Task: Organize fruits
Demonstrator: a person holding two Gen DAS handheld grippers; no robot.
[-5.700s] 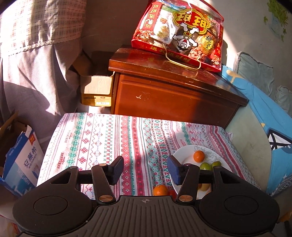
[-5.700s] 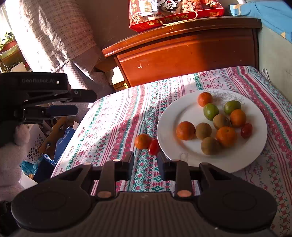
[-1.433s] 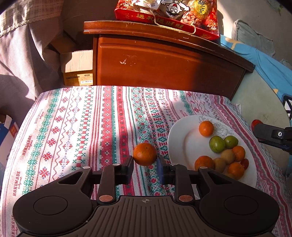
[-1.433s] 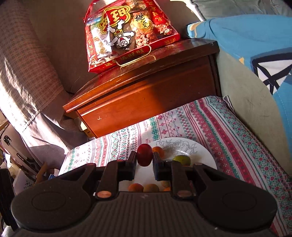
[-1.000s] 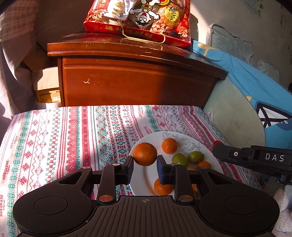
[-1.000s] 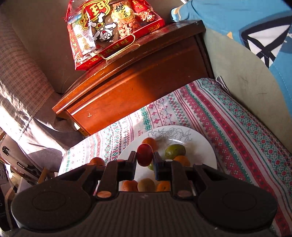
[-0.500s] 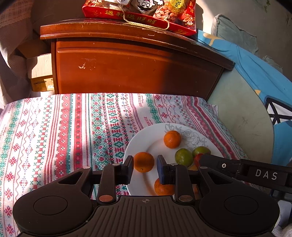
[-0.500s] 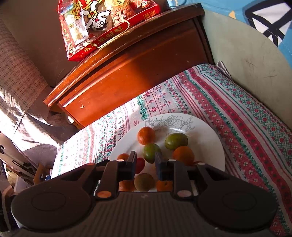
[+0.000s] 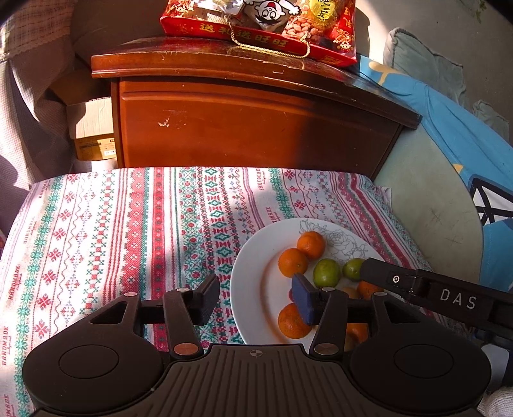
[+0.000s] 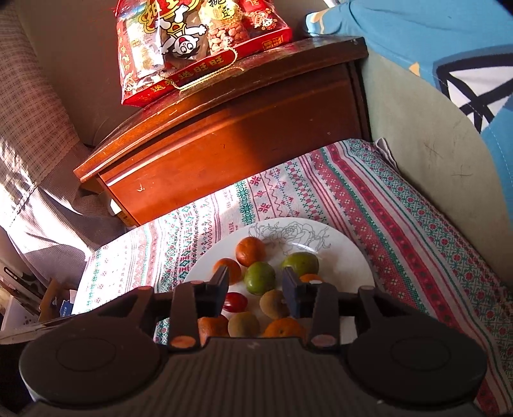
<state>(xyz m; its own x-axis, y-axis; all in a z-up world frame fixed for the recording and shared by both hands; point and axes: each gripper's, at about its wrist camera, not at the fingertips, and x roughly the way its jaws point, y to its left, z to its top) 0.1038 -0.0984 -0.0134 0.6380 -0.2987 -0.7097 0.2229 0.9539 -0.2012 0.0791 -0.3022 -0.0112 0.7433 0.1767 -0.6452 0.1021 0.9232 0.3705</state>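
Left gripper (image 9: pixel 256 293) spread wide, nothing between its jaws, hovering over the near-left rim of the round white plate with a rose line drawing (image 9: pixel 256 256). Right gripper (image 10: pixel 255 288) also parted and empty, low over the plate's middle; in the left view it shows as a black arm marked DAS reaching in from the right.

All visible fruit sits on the plate: small orange tangerines (image 9: pixel 293 262), two round green citrus fruits (image 10: pixel 259 277), brownish kiwi-like fruits (image 10: pixel 243 324) and one small red cherry tomato (image 10: pixel 235 302) just behind the right gripper's left finger. Several pieces near the front are partly hidden by gripper bodies, so an exact count is not possible.

No loose fruit shows on the red, green and white patterned cloth (image 9: pixel 128 224) covering the bench.

Judgement: gathering looks done or nearly so, with everything collected on the plate. What may be left is only pulling both grippers clear, or sorting by kind if that is wanted. Beyond stand a reddish wooden cabinet (image 9: pixel 240 128) and a red snack gift bag (image 9: pixel 263 25), untouched.
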